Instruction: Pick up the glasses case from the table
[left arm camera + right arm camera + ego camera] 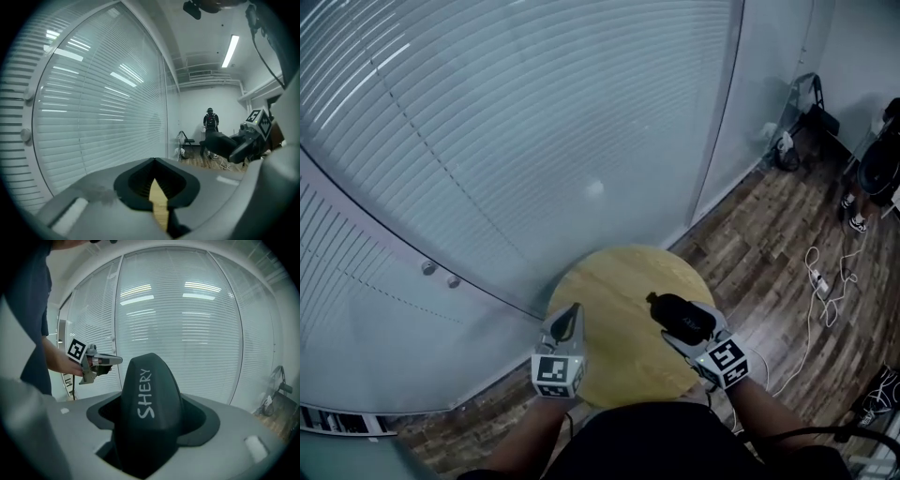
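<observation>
A black glasses case (pixel 680 317) with white lettering is held above the right part of the round wooden table (pixel 619 281); my right gripper (pixel 673 326) is shut on it. In the right gripper view the case (pixel 149 399) stands between the jaws and fills the middle. My left gripper (pixel 571 317) hovers over the table's left edge, shut, with nothing in it. In the left gripper view only a thin sliver of wood shows between the jaws of the left gripper (pixel 157 187), and the case (pixel 224 144) appears at the right.
A curved glass wall with white blinds (pixel 534 122) stands just behind the table. Cables (pixel 818 286) lie on the wood floor at the right. A folding chair (pixel 811 98) and a standing person (pixel 874 173) are at the far right.
</observation>
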Motion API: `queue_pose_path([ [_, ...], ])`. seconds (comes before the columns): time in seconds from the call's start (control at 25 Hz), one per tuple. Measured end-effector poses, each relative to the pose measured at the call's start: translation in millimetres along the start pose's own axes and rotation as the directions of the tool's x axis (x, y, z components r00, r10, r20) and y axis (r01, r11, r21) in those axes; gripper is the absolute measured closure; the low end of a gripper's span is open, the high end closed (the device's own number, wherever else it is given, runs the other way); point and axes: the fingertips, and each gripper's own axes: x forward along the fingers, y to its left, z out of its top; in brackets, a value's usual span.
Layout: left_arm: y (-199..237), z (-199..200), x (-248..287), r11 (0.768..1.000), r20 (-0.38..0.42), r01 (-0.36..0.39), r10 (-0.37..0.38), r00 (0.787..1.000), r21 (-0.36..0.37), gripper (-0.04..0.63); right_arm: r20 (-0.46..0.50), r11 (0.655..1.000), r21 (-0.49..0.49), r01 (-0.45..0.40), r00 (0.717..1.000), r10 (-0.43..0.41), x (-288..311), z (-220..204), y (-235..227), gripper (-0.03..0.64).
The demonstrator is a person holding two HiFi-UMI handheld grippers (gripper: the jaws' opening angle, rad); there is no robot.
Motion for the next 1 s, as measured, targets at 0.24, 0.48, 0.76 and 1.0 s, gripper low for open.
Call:
queue_pose_path([
  [0.24,-8,6,-6,1.0,0.01,0.014,-0.014,1.0,0.006,0.592,0.035,0.998,-0.056,0.029,0.999,-0.027,-13,13,4,0.258],
  [0.48,-18,5,-4,1.0,0.012,0.023,-0.023,1.0,-0.002,0.591,0.028,0.998,-0.056,0.022,0.999,-0.021,-8,11,5,0.259],
  [0.76,-20,16,-10,1.0,0.036,0.026,-0.026,0.999,-0.002,0.591,0.035,0.998,-0.058,0.011,0.999,-0.009,-7,17,14,0.259],
  [1.0,-26,30,-15,0.999,0.079,0.033,-0.033,0.996,0.006,0.591,0.028,0.999,-0.055,0.0,1.0,0.001,-7,11,18,0.259],
])
